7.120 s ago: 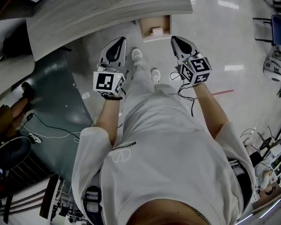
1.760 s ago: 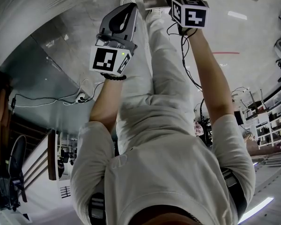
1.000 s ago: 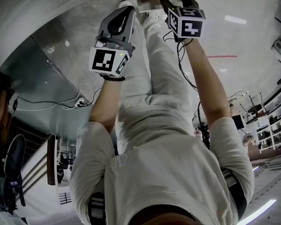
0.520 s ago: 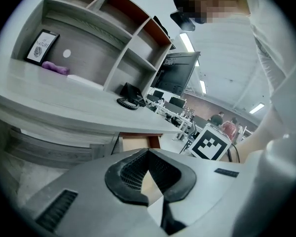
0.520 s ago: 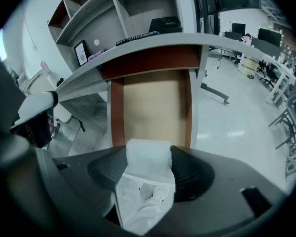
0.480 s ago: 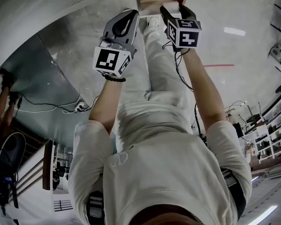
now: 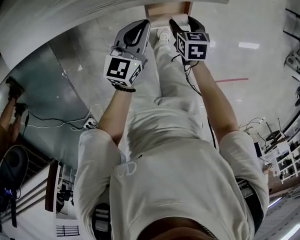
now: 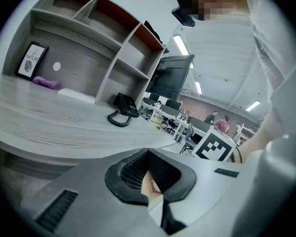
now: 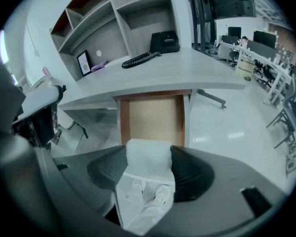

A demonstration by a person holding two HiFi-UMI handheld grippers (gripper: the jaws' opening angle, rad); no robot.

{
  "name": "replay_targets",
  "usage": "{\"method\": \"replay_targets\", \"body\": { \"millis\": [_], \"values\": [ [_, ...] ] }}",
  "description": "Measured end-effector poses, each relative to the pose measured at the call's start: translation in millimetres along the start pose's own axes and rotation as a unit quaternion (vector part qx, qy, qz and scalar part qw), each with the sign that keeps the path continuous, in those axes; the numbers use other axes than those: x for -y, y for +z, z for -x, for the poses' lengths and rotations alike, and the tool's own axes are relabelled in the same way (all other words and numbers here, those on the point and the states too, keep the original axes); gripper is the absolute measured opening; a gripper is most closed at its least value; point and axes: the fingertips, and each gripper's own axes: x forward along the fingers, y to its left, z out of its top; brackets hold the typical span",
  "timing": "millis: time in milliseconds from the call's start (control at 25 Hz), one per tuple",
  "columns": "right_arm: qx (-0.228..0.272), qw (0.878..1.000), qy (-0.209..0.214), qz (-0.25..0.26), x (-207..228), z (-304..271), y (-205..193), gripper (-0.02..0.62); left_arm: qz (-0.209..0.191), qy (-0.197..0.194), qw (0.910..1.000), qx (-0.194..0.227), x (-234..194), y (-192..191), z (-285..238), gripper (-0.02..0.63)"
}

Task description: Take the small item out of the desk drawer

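The wooden desk drawer [image 9: 155, 115] stands pulled out under the grey desk top [image 9: 153, 70], and its inside looks bare. A small white block [image 9: 148, 161] sits between the dark pads of my right gripper [image 9: 148, 157], which is shut on it just in front of the drawer. In the head view the right gripper [image 7: 181, 23] is below the drawer [image 7: 166, 9]; the block is hidden there. My left gripper [image 7: 141, 26] hangs beside it to the left, holding nothing. Its jaws meet at the tips in the left gripper view [image 8: 148, 153].
A black telephone [image 9: 160, 42], a framed picture [image 9: 84, 62] and open shelves [image 8: 98, 38] are on the desk. A monitor [image 8: 170, 78] stands farther along. The person's legs and white shoes [image 9: 154, 194] are below the grippers. Office chairs [image 9: 291, 117] stand to the right.
The right gripper has drawn back out of the drawer toward the person with the white block. The head view has tilted, so more of the drawer and desk edge show.
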Motion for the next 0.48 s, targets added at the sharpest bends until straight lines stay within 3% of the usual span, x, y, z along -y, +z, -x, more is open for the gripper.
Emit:
{"method": "replay_targets", "body": {
  "millis": [480],
  "values": [
    [0.064, 0.998, 0.009, -0.012, -3.1, 71.7, 39.1, 0.268, -0.031, -0.014, 0.9994, 0.006, 41.5, 46.5, 17.6, -0.001]
  ]
}}
